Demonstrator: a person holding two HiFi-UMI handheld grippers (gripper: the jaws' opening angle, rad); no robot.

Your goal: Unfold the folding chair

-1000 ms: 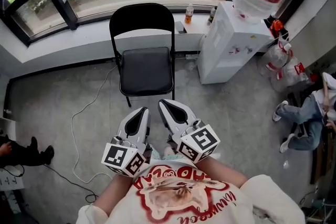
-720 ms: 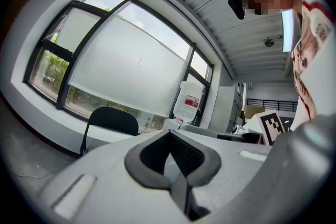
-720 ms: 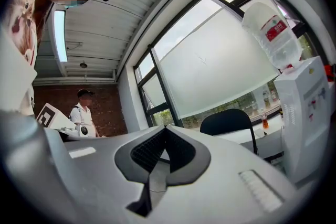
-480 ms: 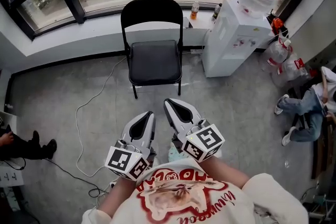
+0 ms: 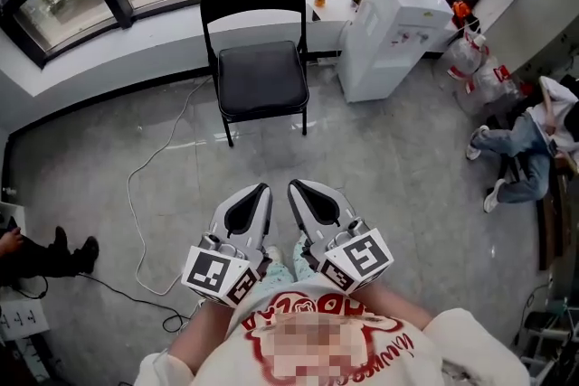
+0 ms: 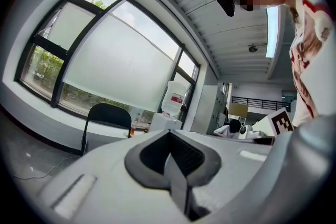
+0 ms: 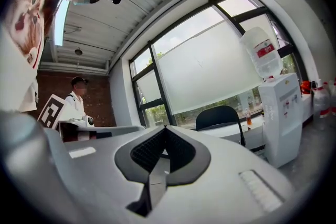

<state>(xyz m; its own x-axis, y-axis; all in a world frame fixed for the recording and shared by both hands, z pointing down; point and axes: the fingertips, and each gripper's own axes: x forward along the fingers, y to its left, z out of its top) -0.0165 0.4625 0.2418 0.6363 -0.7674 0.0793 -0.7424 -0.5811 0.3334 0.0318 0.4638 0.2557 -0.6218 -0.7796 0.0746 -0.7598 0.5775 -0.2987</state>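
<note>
A black folding chair [image 5: 261,77] stands unfolded on the grey floor below the window, seat flat and backrest upright. It also shows small in the left gripper view [image 6: 107,113] and in the right gripper view [image 7: 219,115]. My left gripper [image 5: 259,190] and right gripper [image 5: 297,187] hang side by side close to my body, well short of the chair. In their own views the left gripper [image 6: 169,135] and the right gripper [image 7: 164,129] have their jaws shut with nothing between them.
A white water dispenser [image 5: 389,32] with a bottle on top stands right of the chair. A white cable [image 5: 136,185] trails over the floor at the left. A person [image 5: 525,149] sits at the right edge, and someone's feet [image 5: 45,253] show at the left.
The chair now lies farther from me and higher in the head view, as I have drawn back from it. Both grippers stay shut, side by side near my body.
</note>
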